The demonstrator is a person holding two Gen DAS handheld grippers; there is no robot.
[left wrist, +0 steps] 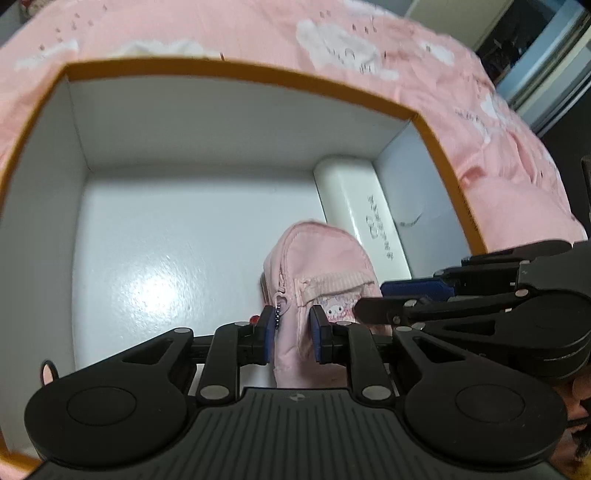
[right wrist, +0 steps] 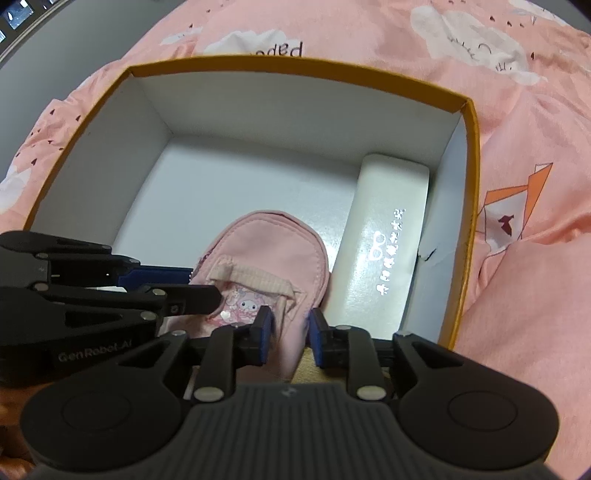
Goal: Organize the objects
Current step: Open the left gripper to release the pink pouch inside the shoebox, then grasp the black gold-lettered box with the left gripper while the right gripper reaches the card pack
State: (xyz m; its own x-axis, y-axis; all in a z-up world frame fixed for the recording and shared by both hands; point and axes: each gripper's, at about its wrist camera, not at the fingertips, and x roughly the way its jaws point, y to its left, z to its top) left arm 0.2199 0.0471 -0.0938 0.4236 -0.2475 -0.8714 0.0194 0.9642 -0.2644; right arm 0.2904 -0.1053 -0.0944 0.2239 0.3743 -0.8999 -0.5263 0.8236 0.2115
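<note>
A small pink backpack-shaped pouch point(left wrist: 325, 266) point(right wrist: 266, 251) with a cartoon print lies in an open box point(left wrist: 258, 75) point(right wrist: 295, 70) that is white inside with an orange rim. My left gripper point(left wrist: 293, 328) is shut on the pouch's near left edge, by the zipper pull. It also shows from the side in the right wrist view point(right wrist: 203, 286). My right gripper point(right wrist: 290, 325) is shut on the pouch's near right edge, and in the left wrist view it reaches in from the right point(left wrist: 376, 299). A white oblong case point(left wrist: 354, 199) point(right wrist: 388, 221) with printed text lies along the box's right wall, beside the pouch.
The box rests on a pink printed bedsheet point(left wrist: 221, 29) point(right wrist: 517, 295) that surrounds it on all sides. The left half of the box floor point(left wrist: 166, 240) is bare. The right wall of the box has a small tear point(right wrist: 428, 254). Dark furniture shows at the far corners.
</note>
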